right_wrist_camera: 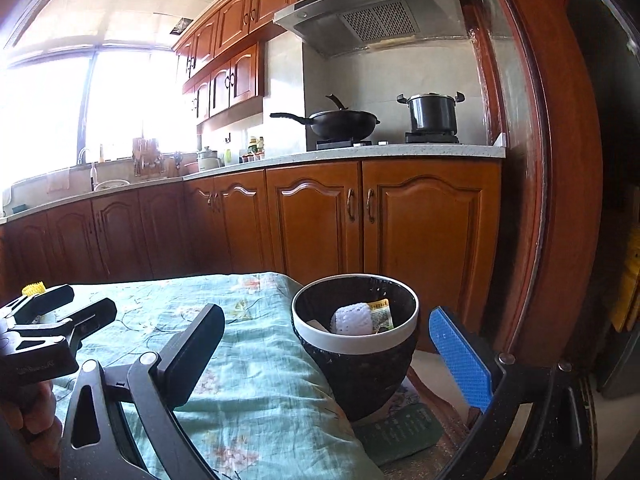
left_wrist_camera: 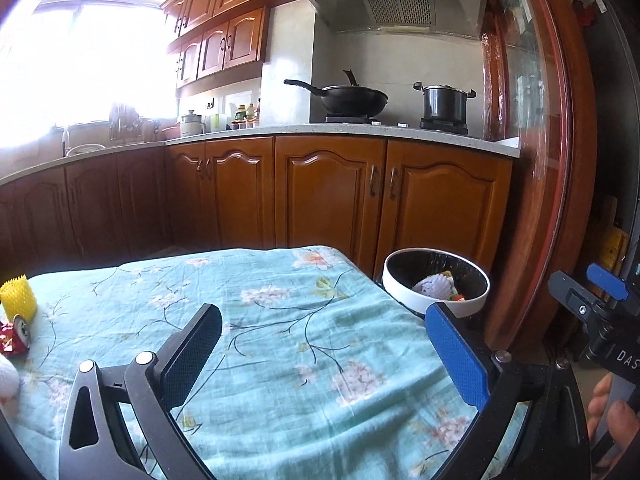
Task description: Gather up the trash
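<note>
Both grippers are hanging over the table with their jaws spread wide and nothing between them. The left gripper (left_wrist_camera: 324, 344), one black pad and one blue pad, sits above the light teal floral tablecloth (left_wrist_camera: 280, 320), and the right gripper (right_wrist_camera: 328, 344) is over the cloth's right edge, pretty much framing the bin.

The round black trash bin with the white rim (right_wrist_camera: 356, 332) stands just off the right edge of the table, touching or nearly touching the hanging cloth – hard to say which. Inside it there's already a white foam net sleeve (right_wrist_camera: 350, 318) and a yellow printed wrapper (right_wrist_camera: 382, 312) lying next to it. A dark green flat thing with white print (right_wrist_camera: 404, 428) lies on the floor under the bin; can't read what it is.

Trash still on the table, all at the far left edge in the left wrist view: a yellow foam mesh sleeve (left_wrist_camera: 18, 298) standing upright, a crushed red drink can (left_wrist_camera: 16, 338) just in front of it, and a white rounded object (left_wrist_camera: 8, 380) cut off by the frame.

Background is a wooden cabinet kitchen – a black wok (left_wrist_camera: 348, 98) and a black lidded pot (left_wrist_camera: 444, 104) sit on the stove.
</note>
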`<state>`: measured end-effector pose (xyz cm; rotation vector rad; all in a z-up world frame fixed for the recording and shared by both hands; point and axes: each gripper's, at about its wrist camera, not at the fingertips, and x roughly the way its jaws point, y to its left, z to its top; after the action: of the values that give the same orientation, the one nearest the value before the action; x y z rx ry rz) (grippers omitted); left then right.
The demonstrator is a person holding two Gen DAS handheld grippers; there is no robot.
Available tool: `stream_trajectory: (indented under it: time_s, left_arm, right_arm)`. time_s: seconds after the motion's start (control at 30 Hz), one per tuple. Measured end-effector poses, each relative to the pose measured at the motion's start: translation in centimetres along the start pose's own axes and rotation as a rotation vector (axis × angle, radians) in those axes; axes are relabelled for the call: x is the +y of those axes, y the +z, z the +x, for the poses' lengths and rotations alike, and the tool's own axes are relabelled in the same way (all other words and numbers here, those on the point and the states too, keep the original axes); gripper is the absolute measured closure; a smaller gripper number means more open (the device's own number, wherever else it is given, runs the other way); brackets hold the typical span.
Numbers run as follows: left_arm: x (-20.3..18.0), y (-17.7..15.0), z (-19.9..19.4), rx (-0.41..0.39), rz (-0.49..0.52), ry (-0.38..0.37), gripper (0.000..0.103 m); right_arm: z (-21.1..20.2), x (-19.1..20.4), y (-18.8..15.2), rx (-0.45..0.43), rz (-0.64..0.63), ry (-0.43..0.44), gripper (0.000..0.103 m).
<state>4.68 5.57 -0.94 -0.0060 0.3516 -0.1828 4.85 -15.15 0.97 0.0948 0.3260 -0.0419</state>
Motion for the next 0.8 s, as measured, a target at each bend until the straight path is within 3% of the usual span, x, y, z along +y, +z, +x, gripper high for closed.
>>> stream_trajectory:
  time_s: [0.23,0.8]
  left_arm:
    - [-0.6,-0.4,0.2,0.007,0.031,0.038,0.001]
    - [0.2,-0.4,1.0,0.008,0.033,0.048,0.001]
  right_arm:
    - [0.7,0.0,-1.1,0.029,0.003,0.001,0.0]
    - [0.5,-0.3,-1.4,0.024,0.029,0.014,0.0]
